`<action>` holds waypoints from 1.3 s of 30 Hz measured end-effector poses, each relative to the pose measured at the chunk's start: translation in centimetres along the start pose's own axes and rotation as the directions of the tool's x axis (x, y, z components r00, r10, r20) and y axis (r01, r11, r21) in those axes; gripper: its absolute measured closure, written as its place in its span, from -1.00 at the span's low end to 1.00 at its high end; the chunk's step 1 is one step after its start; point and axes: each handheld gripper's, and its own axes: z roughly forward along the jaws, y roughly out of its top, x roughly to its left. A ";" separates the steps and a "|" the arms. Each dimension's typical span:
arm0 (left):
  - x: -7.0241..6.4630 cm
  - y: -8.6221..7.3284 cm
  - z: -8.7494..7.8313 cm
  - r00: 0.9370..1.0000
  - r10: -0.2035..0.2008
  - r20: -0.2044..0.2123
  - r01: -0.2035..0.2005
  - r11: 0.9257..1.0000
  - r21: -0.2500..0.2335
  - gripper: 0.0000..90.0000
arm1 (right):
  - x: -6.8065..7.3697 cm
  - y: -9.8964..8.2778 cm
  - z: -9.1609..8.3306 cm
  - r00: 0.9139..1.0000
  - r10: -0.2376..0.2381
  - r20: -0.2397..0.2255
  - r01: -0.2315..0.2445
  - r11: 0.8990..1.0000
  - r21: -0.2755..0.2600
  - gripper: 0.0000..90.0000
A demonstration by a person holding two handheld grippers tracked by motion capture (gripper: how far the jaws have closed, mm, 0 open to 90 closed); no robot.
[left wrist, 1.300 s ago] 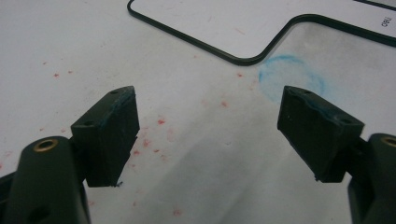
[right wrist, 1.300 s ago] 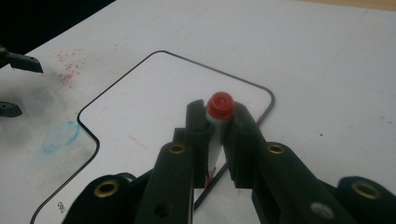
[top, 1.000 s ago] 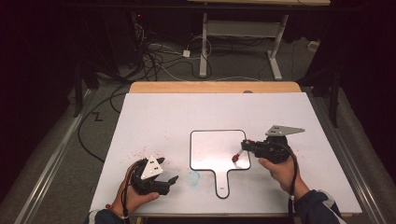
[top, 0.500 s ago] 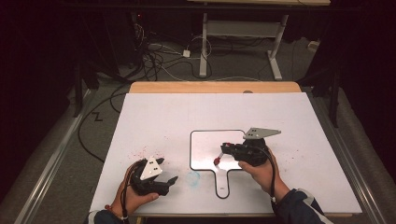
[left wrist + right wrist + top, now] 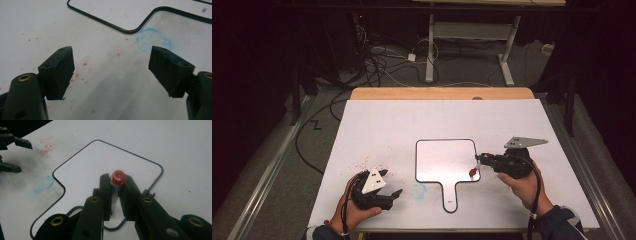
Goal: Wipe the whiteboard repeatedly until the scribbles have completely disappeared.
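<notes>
At the lower left of the high view the left gripper [image 5: 384,190] lies low over the white table [image 5: 377,130], held in the person's left hand [image 5: 357,212]; in the left gripper view its jaws stand spread wide with nothing between them. Red specks [image 5: 83,64] dot the tabletop there, and a faint blue ring smudge [image 5: 154,41] sits just below the corner of the paddle-shaped whiteboard [image 5: 444,160].

That whiteboard, black-edged, lies flat at the centre of the table, its handle pointing to the bottom of the frame.

At its lower right corner the right gripper [image 5: 479,159] pinches a red-capped marker [image 5: 117,185]. In the right gripper view the marker stands nearly upright between the jaws, cap end up toward the camera, its long axis running down to the board (whether the lower tip touches cannot be told).

Beyond the white sheet a wooden table edge [image 5: 442,93] shows, then a dark floor with cables [image 5: 382,65] and a desk frame [image 5: 472,35].
</notes>
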 end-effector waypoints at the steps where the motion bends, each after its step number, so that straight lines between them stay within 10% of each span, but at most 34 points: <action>1: 0.0 0.0 0.0 1.000 0.002 0.002 -0.002 1.000 0.000 -0.55 | -0.2 -0.1 -0.2 1.000 0.003 0.003 -0.003 1.000 0.003 0.81; 16: 0.0 0.0 0.1 1.000 0.006 0.006 -0.006 1.000 0.001 -0.55 | 2.3 -0.3 1.3 0.997 -0.049 -0.051 0.047 0.998 -0.037 0.81; 28: 0.0 0.0 0.0 1.000 0.004 0.007 -0.004 1.000 0.000 -0.55 | 0.5 -1.0 -1.2 0.998 -0.045 0.035 0.045 0.999 -0.012 0.81; 39: 0.4 -0.2 0.5 1.000 0.000 0.011 0.000 1.000 0.007 -0.55 | 0.0 -0.6 -1.5 1.000 -0.015 -0.001 0.015 0.998 -0.064 0.81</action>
